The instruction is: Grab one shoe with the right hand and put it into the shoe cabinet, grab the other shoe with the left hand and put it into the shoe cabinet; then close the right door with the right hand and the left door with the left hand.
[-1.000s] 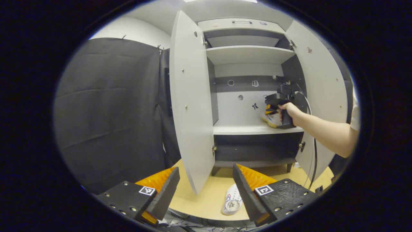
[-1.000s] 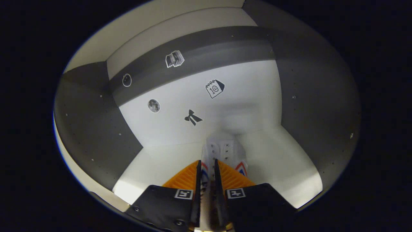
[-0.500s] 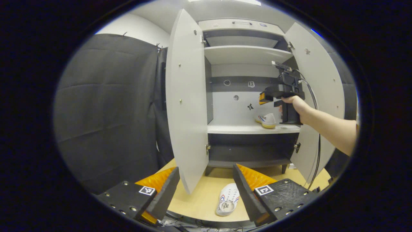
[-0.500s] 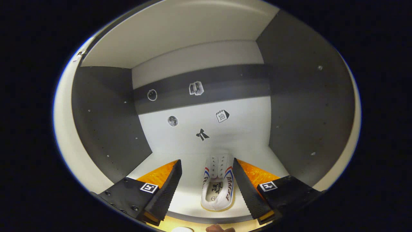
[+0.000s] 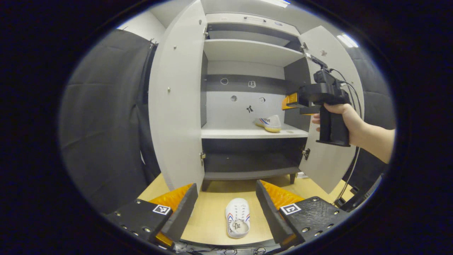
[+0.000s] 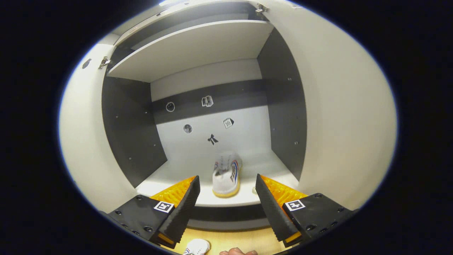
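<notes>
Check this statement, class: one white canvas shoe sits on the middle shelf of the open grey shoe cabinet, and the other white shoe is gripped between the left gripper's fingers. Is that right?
Not quite. The white canvas shoe does sit on the middle shelf of the open grey shoe cabinet, but the other white shoe lies on the wooden floor, ungripped, between the open left gripper fingers, as the left gripper view shows.

Left gripper point(image 5: 226, 209) agape; right gripper point(image 6: 228, 202) agape, hand-held point(image 5: 348, 120).

Your matt white-and-grey laminate shoe cabinet point(image 5: 247, 132) looks smooth, with small metal hinges point(image 5: 202, 156). The white canvas-like cloth shoe on the shelf point(image 6: 225, 173) has a rubbery yellowish sole. The pale wood-look floor point(image 5: 212, 212) carries the second white cloth shoe point(image 5: 237, 222).
</notes>
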